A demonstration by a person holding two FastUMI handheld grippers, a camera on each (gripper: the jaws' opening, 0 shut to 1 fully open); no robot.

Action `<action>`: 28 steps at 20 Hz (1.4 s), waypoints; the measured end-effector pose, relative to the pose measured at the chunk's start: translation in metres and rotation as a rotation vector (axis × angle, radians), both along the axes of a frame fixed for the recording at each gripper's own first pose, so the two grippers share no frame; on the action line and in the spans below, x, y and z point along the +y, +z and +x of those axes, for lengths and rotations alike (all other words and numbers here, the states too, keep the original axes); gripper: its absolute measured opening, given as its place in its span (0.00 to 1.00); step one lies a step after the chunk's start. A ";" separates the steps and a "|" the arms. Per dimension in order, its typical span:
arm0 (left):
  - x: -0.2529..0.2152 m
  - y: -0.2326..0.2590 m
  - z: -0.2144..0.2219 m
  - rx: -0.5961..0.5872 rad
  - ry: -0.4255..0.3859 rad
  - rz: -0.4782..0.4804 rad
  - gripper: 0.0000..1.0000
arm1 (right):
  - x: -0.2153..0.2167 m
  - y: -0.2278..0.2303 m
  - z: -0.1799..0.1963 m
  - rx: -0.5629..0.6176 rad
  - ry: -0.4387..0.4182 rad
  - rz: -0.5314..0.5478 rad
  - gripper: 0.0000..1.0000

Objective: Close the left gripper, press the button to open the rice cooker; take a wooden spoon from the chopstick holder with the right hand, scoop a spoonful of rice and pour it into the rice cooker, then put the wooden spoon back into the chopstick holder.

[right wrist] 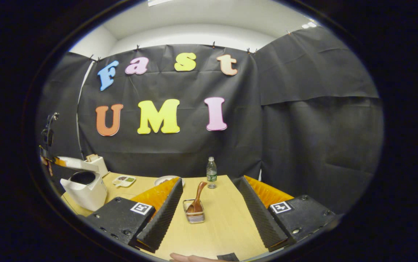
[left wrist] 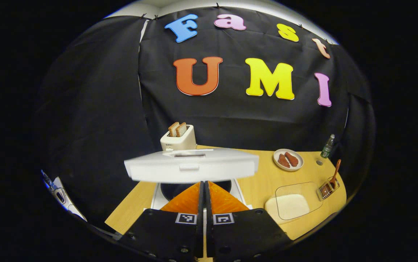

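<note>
Straight ahead of the right tool (right wrist: 209, 214), whose fingers stand wide apart, the wooden spoon (right wrist: 197, 200) leans handle-up in its wire holder (right wrist: 193, 214) on the worktop (right wrist: 227, 222); the left tool (left wrist: 204, 189), fingers together, faces the opened rice cooker (left wrist: 190, 167).

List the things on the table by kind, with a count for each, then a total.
Rice cooker: 1
Toaster: 1
Plate: 1
Bottle: 1
Wooden spoon: 1
Chopstick holder: 1
Rice container: 1
Small tray: 1
Total: 8
</note>
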State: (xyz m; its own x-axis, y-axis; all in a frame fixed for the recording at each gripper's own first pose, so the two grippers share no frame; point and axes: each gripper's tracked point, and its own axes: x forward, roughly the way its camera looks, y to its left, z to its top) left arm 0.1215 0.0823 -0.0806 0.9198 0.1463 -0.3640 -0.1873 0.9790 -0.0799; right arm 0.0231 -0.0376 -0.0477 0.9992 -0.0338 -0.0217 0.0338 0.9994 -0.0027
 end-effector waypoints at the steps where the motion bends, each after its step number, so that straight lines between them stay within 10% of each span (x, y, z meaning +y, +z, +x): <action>1: 0.002 0.008 -0.007 -0.035 0.009 0.003 0.04 | 0.000 -0.005 0.003 0.006 0.007 0.002 1.00; 2: -0.003 0.018 -0.017 -0.075 -0.005 0.013 0.44 | -0.001 -0.008 0.007 0.013 0.012 0.006 1.00; 7: -0.015 0.050 -0.065 -0.221 0.035 0.051 0.95 | -0.005 -0.029 0.034 0.048 0.017 0.033 1.00; 28: -0.053 0.030 -0.172 -0.398 -0.041 0.076 0.96 | 0.022 -0.166 0.237 0.264 0.160 0.094 1.00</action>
State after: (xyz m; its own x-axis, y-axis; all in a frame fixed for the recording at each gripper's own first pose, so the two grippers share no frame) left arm -0.0502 0.0298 -0.0508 0.9924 0.1192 0.0319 -0.1170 0.9910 -0.0655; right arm 0.2605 -0.0161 -0.2136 0.9511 0.1376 -0.2765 -0.1132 0.9883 0.1023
